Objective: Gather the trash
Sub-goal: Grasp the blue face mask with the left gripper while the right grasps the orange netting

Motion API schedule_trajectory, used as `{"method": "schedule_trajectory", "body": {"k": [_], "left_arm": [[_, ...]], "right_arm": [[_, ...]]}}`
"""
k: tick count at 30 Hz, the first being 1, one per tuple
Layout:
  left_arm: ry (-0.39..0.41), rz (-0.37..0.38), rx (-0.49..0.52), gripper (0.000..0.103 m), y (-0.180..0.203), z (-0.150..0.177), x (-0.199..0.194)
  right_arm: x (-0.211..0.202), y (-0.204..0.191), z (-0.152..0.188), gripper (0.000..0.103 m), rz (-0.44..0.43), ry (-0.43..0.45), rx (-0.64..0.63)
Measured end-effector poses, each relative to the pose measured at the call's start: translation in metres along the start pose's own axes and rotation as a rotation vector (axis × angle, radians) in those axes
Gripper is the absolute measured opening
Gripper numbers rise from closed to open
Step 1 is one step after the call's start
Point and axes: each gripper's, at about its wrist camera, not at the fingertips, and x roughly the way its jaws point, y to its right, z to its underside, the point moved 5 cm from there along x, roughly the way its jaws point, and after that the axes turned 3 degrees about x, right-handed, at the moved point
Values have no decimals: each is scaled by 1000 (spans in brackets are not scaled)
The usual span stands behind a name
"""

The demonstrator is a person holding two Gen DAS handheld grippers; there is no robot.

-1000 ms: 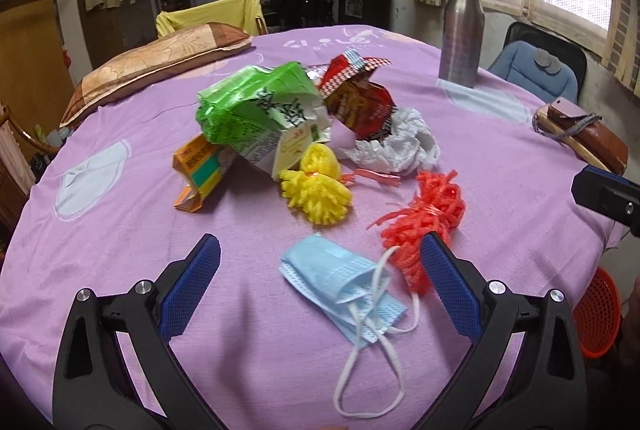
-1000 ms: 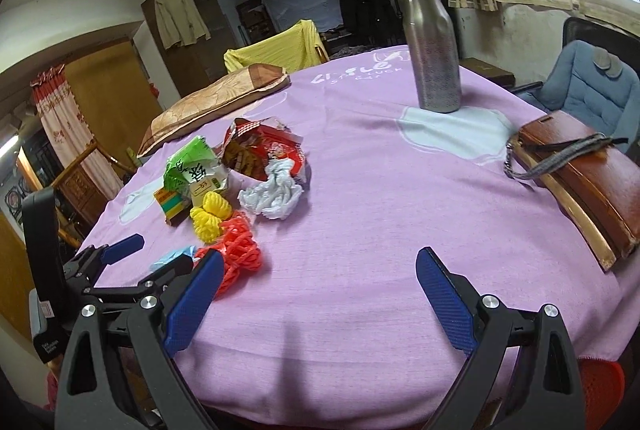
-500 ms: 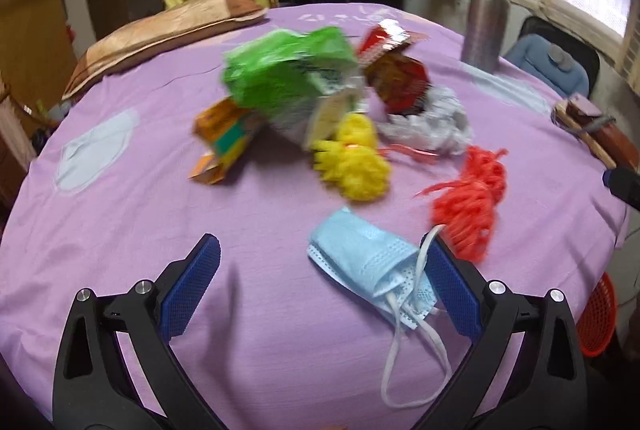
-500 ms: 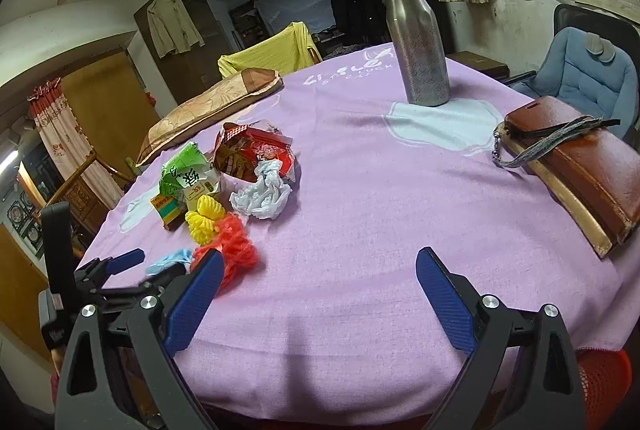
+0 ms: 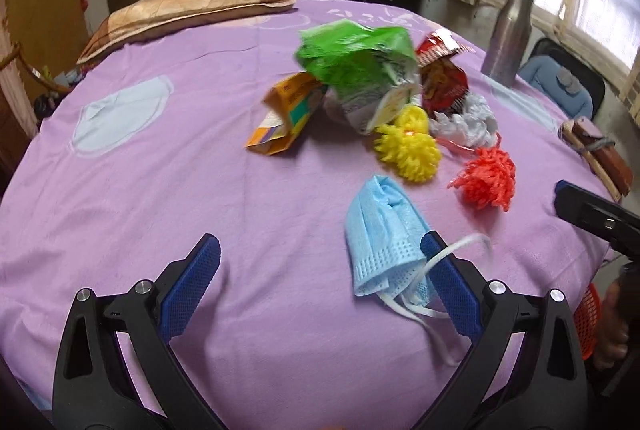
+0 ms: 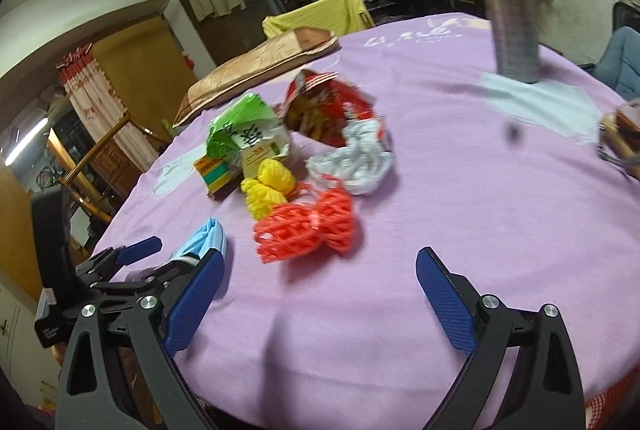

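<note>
Left tool (image 5: 320,282) (jaws spread, nothing pinched) sits low over the bench (image 5: 160,169), blue mask (image 5: 382,234) against its right pad, ready to straddle it.

My bench (image 5: 160,189) wears a purple cloth. Mid-bench lie a green bag (image 5: 356,69), orange carton (image 5: 284,113), red wrapper (image 5: 442,77), white wad (image 5: 466,119), yellow (image 5: 410,147) and red nets (image 5: 486,179), blue mask (image 5: 382,230); pillow (image 5: 188,9), flask (image 5: 508,33) at far edges.

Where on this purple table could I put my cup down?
Bare cloth lies left of the orange carton, between the pillow and the left gripper; more lies between the metal bottle and the right gripper. The wrappers, mesh balls and blue face mask crowd the middle.
</note>
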Motion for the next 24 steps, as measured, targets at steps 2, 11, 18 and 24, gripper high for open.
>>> {"method": "schedule_trajectory", "body": {"k": [2, 11, 18, 24], "left_arm": [[10, 19, -20, 96, -6, 2, -5], [-6, 142, 34, 96, 18, 10, -5], [-27, 113, 36, 96, 0, 28, -19], [-14, 176, 34, 96, 20, 8, -19]], "right_arm": [[12, -8, -3, 95, 1, -24, -12], [53, -13, -15, 94, 55, -110, -3], [53, -14, -15, 47, 29, -98, -36], [30, -15, -17, 43, 23, -27, -70]]}}
